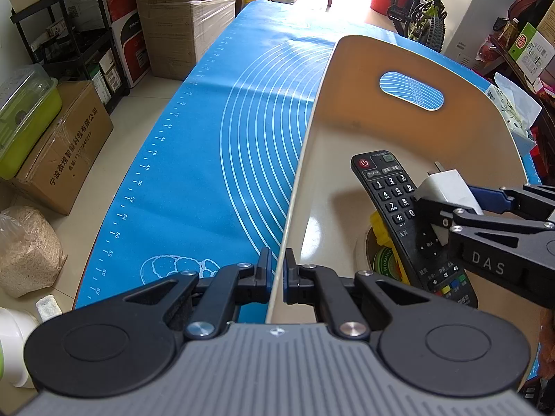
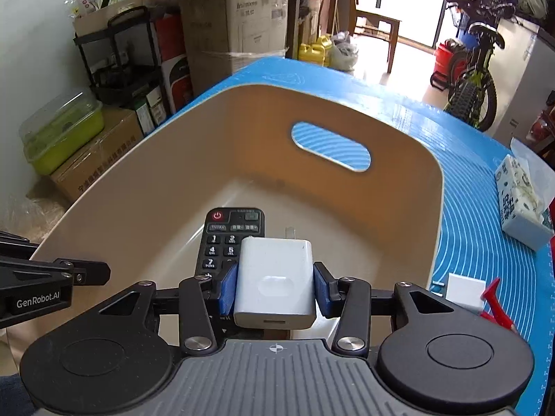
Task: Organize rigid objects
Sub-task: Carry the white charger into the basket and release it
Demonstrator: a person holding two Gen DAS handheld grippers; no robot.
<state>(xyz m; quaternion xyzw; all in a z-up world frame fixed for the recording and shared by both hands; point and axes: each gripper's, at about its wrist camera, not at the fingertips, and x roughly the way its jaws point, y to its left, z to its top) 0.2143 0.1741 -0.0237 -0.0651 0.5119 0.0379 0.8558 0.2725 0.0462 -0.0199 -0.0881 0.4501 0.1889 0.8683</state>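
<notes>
Holding a white charger (image 2: 275, 286) between the blue pads (image 2: 228, 289) of our right gripper (image 2: 275, 289), jaws closed on its two sides, we have it above the inside of the beige bin (image 2: 145, 180), prongs pointing toward the far wall with the oval handle cutout (image 2: 330, 151). Just under and beyond it a black remote (image 2: 222, 235) lies in the bin with its red power button toward that far wall; from the left wrist view the remote (image 1: 399, 204) rests tilted over a yellow item (image 1: 381, 232) and a roll of tape (image 1: 380, 260) near the bin's near end. Our left gripper (image 1: 275, 275) pinches the bin's left wall (image 1: 298, 190) at its near end, jaws nearly shut with the thin rim between them. The bin stands on a blue mat (image 1: 208, 159) covering the table. Toward the mat's right edge lie a tissue pack (image 2: 520, 204), a white block (image 2: 464, 293) and a red piece (image 2: 497, 306).
</notes>
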